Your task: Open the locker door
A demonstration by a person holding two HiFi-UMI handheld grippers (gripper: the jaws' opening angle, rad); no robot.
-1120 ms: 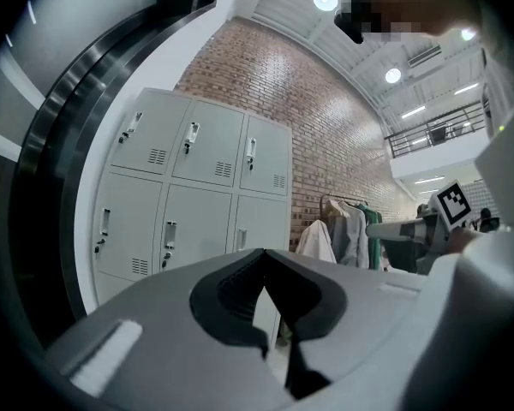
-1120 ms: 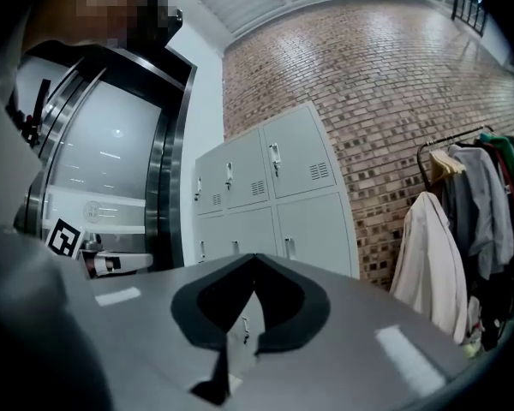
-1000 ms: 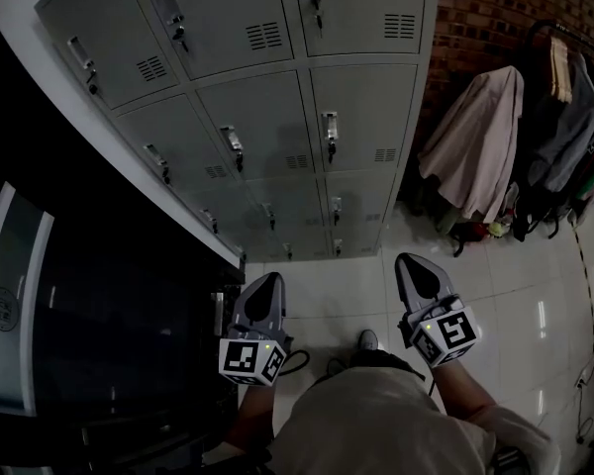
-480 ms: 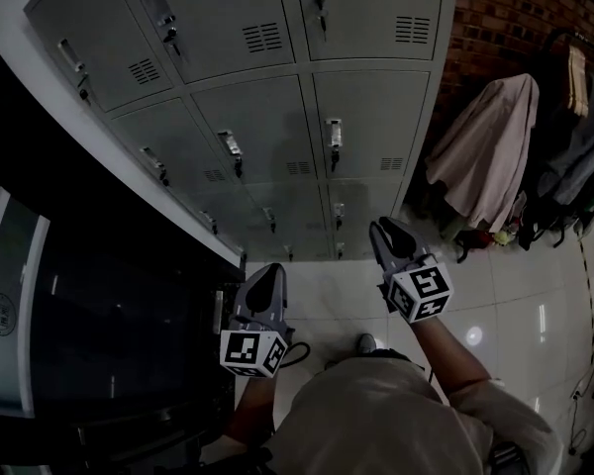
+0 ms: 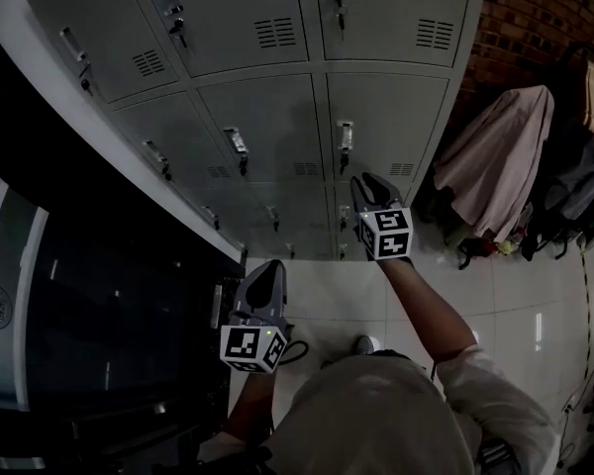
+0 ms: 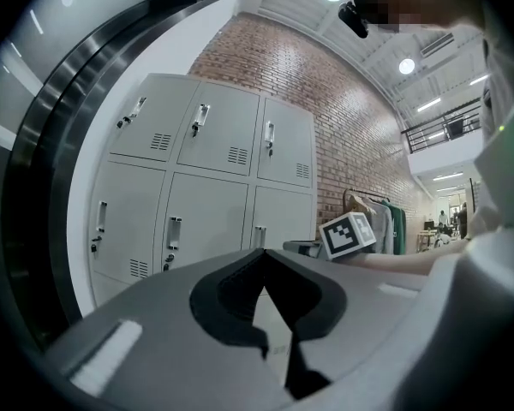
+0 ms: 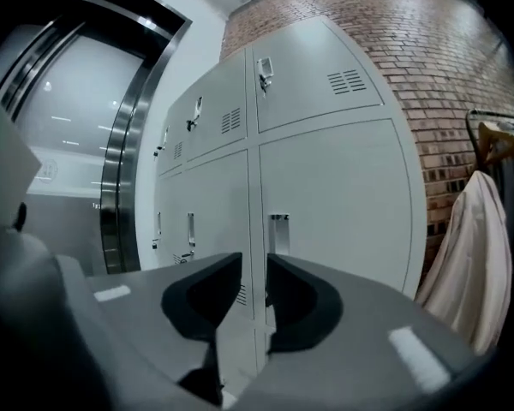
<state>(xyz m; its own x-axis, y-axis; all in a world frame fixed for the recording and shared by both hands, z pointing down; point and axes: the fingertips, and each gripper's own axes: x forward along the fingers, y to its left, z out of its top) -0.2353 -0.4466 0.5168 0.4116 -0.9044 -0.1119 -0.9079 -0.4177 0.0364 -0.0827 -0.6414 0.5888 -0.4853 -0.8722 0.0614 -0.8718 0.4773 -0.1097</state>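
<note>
A bank of grey lockers fills the upper head view, every door closed. The middle-row right door has a vertical handle on its left edge. My right gripper is held out just below and short of that handle, touching nothing. In the right gripper view the handle stands just above the right gripper, whose jaws show a narrow empty gap. My left gripper hangs low near the body, its jaws meeting at the tips, empty.
Coats hang on a rack against a brick wall to the right of the lockers. A dark glass panel with a metal frame runs along the left. White floor tiles lie below.
My right gripper has risen from beside the body and moved forward toward the middle-row right locker's handle. The left gripper has stayed put.
</note>
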